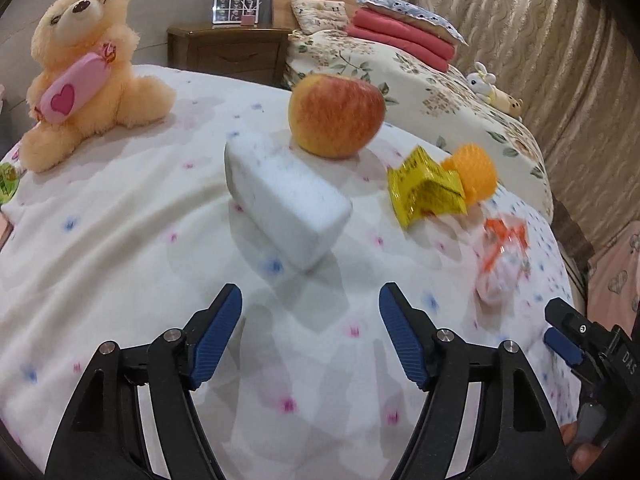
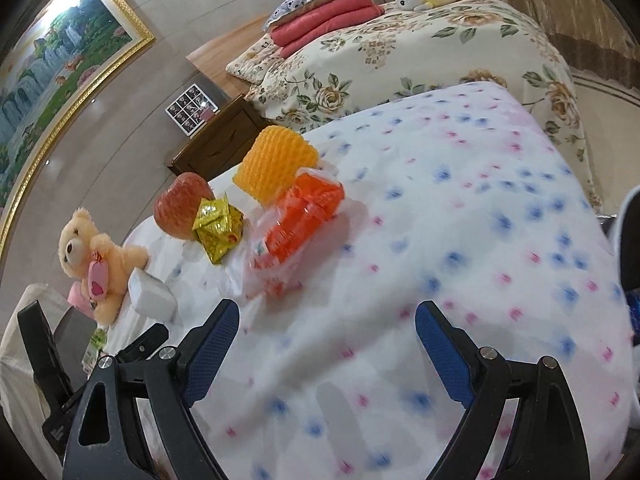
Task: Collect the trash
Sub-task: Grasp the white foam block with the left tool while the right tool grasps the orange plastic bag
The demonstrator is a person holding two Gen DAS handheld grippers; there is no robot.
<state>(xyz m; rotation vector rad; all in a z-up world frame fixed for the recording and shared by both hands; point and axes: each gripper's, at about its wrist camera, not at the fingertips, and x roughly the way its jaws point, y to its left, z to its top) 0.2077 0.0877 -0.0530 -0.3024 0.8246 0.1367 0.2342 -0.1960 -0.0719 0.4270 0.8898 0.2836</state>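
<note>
On a white blanket with pink and blue dots (image 1: 120,240) lie a yellow foil wrapper (image 1: 426,192), an orange foam fruit net (image 1: 476,172), a clear bag with orange print (image 1: 502,258) and a white sponge block (image 1: 284,208). My left gripper (image 1: 310,336) is open and empty, just short of the block. My right gripper (image 2: 326,354) is open and empty, a little short of the clear bag (image 2: 296,232). The wrapper (image 2: 218,228) and net (image 2: 276,164) lie beyond it.
A red-yellow apple (image 1: 336,116) stands behind the block. A peach teddy bear (image 1: 80,72) sits at the far left. A floral bed (image 1: 440,92) and a wooden nightstand (image 1: 228,50) stand beyond. The right gripper's tip (image 1: 568,340) shows at the left view's right edge.
</note>
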